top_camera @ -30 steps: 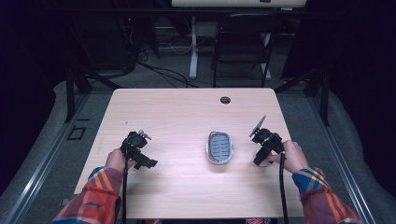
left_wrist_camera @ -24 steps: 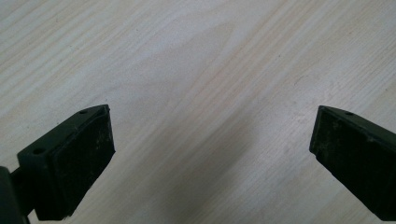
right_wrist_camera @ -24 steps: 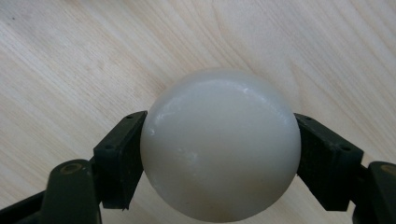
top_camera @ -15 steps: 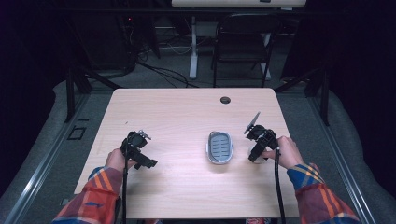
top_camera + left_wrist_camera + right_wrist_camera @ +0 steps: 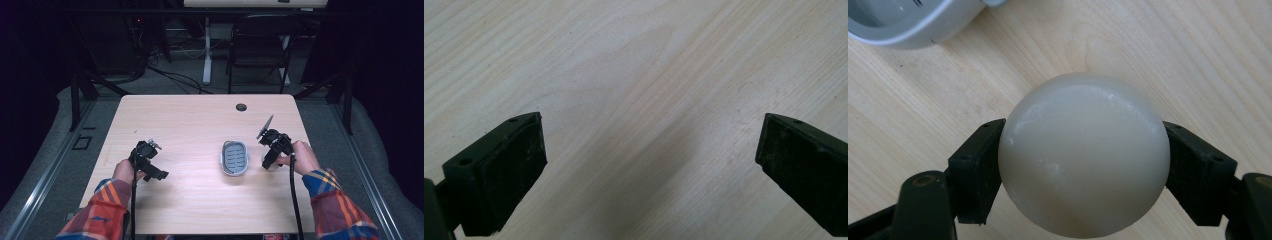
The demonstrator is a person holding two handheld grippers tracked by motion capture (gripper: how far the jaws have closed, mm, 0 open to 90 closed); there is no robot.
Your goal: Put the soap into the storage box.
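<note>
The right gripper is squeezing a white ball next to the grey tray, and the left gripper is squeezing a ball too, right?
Not quite. The left gripper is empty: the left gripper view shows its jaws wide apart over the bare table. The rest is right: the right gripper grips the white ball beside the grey tray.
</note>
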